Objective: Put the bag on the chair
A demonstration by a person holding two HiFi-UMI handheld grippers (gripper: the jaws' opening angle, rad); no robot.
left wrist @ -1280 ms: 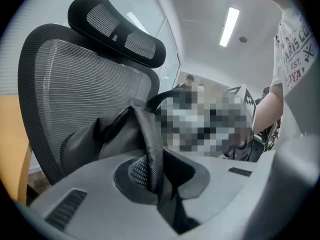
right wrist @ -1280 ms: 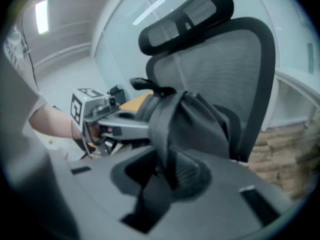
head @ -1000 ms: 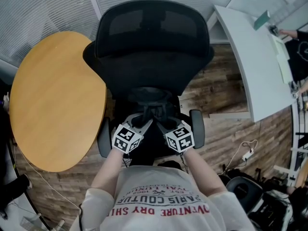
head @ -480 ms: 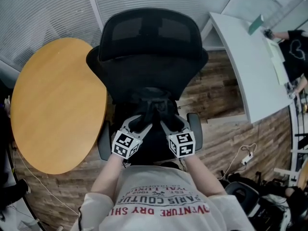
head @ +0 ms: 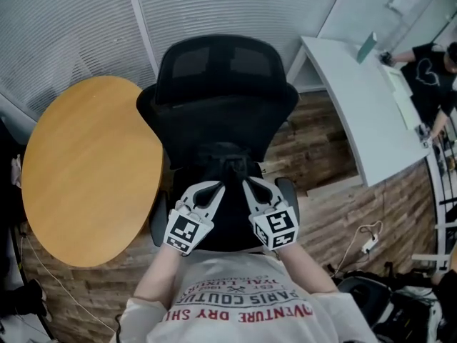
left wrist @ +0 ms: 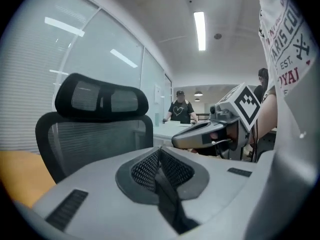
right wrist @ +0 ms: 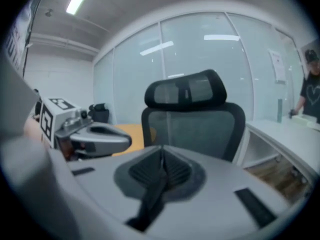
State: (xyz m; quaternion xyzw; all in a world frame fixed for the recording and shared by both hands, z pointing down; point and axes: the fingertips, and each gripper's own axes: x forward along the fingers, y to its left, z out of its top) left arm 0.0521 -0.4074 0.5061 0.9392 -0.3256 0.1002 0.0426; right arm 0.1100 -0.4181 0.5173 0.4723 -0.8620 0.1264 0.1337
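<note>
My left gripper (head: 218, 187) and right gripper (head: 245, 185) each pinch shut on a dark strap (left wrist: 167, 194) of the black bag (head: 226, 161), one per side to keep it level at the chair (head: 218, 84) seat, contact unclear.

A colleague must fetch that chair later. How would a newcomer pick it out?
Start at the glass wall with blinds. In front of it, between the round wooden table and the curved white desk, stands the office chair. Unlike those pale neighbours, it is black, with a mesh back and a headrest.
</note>
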